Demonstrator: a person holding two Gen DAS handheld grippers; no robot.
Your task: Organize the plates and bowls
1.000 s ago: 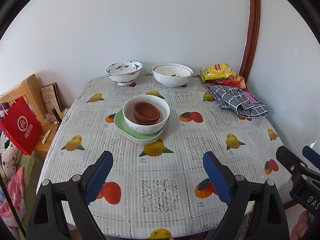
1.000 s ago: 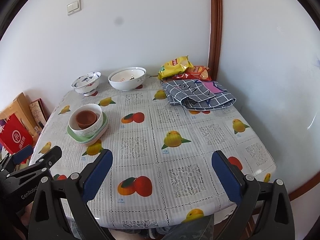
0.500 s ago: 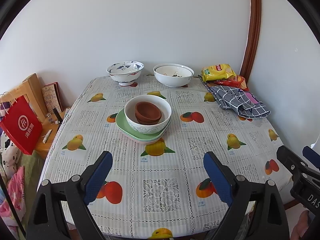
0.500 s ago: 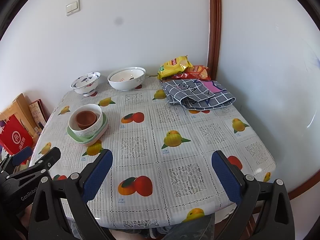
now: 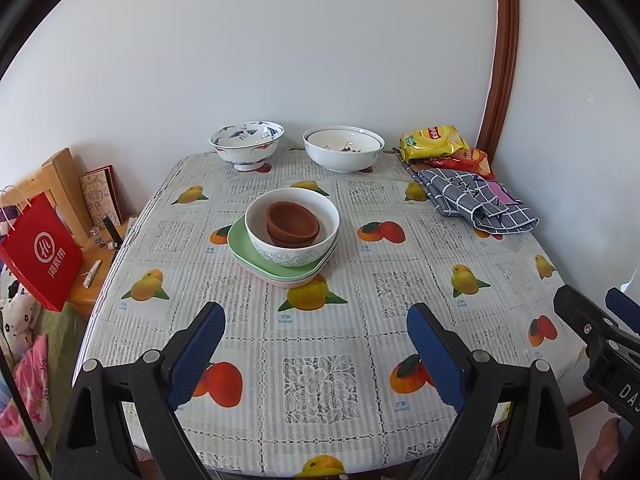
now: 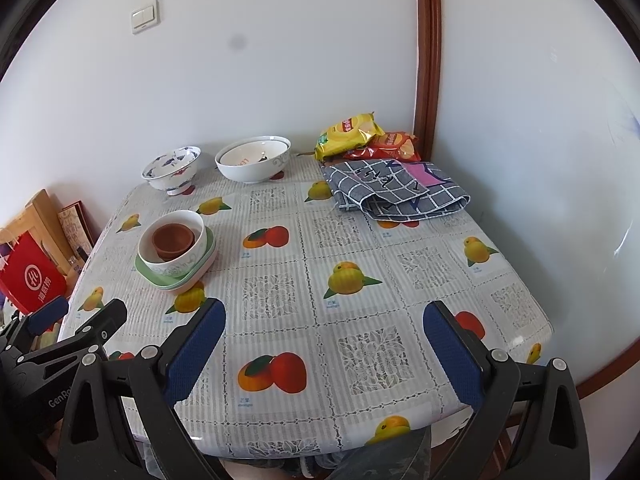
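A stack stands mid-table: brown bowls [image 5: 293, 222] nested in a white patterned bowl [image 5: 292, 236] on green plates [image 5: 240, 240]; it also shows in the right wrist view [image 6: 173, 240]. A blue-and-white footed bowl [image 5: 247, 145] and a large white bowl [image 5: 343, 152] stand at the far edge by the wall. My left gripper [image 5: 316, 350] is open and empty above the near table edge, well short of the stack. My right gripper [image 6: 324, 354] is open and empty over the near right part of the table.
The table [image 5: 400, 292] has a fruit-print cloth. A folded grey checked cloth [image 5: 476, 196] and snack bags [image 5: 434, 142] lie at the far right corner. A red paper bag [image 5: 40, 252] and a wooden chair [image 5: 60, 184] stand left of the table.
Both grippers have drawn back and risen slightly, so the table looks a bit farther. Nothing on the table has moved.
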